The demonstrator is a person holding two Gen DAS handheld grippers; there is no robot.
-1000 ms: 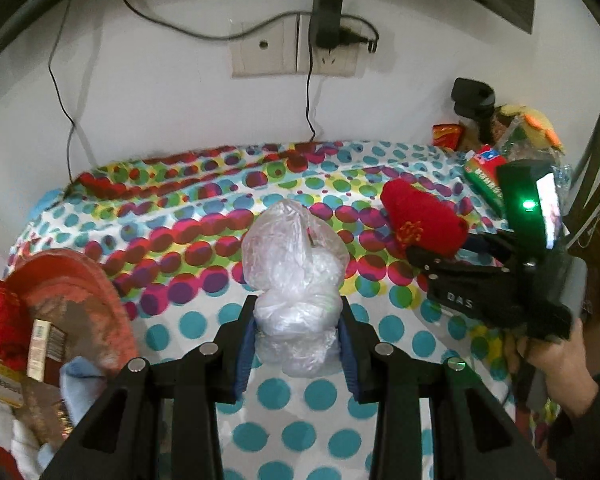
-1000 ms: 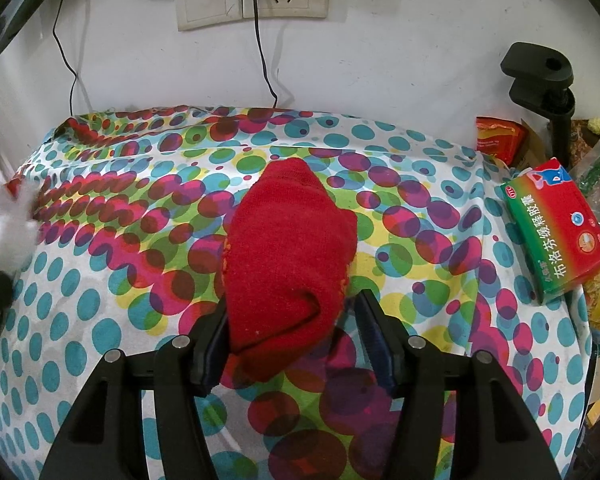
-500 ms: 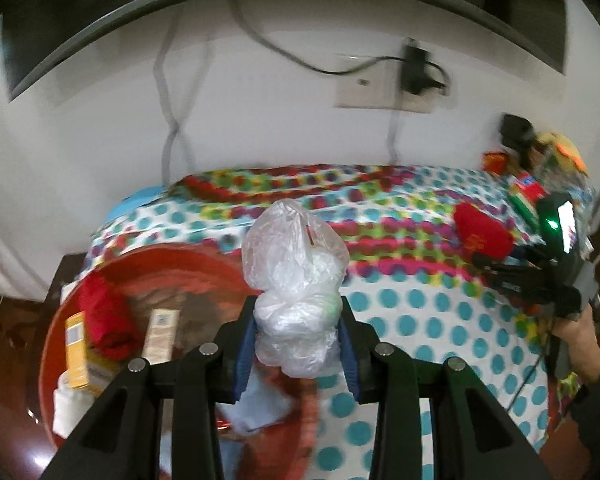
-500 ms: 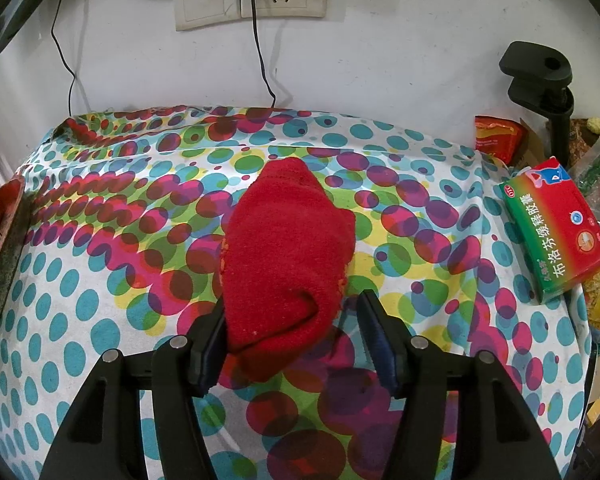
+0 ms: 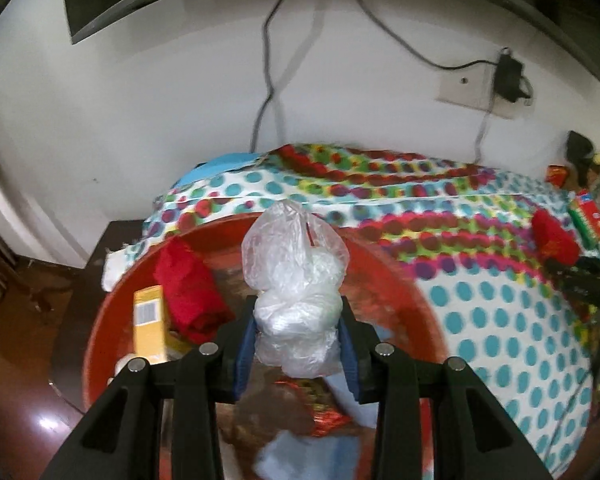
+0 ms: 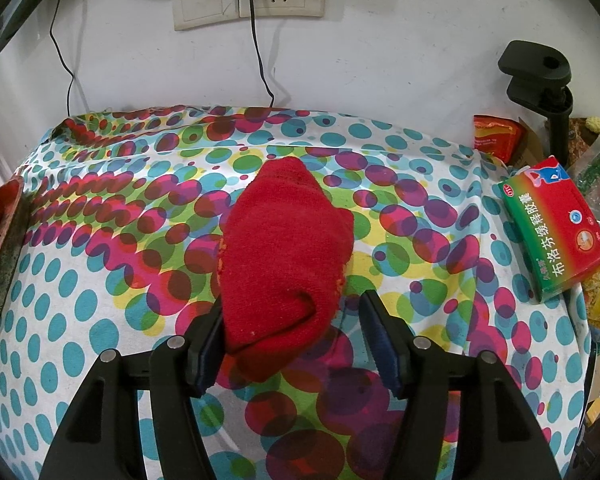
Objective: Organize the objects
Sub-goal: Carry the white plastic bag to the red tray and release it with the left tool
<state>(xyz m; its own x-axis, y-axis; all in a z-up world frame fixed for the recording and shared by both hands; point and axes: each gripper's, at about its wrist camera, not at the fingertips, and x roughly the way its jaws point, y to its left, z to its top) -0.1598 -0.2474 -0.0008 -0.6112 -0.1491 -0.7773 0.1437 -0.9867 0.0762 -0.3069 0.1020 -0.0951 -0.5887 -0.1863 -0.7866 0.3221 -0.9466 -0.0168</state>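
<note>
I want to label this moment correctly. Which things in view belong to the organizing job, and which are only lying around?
Part of the job:
- clear plastic bag, gripped in the left claw above the red basin
- red sock, between the right claw's fingers
- yellow box and red cloth inside the basin

Lying about:
- wall sockets
- black clamp
- green and red medicine box

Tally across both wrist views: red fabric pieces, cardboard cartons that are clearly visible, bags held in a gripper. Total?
Red fabric pieces: 2 (red sock, red cloth in the basin)
Cartons: 2 (green-red box, yellow box)
Held bags: 1 (plastic bag in the left gripper)
Total: 5
</note>
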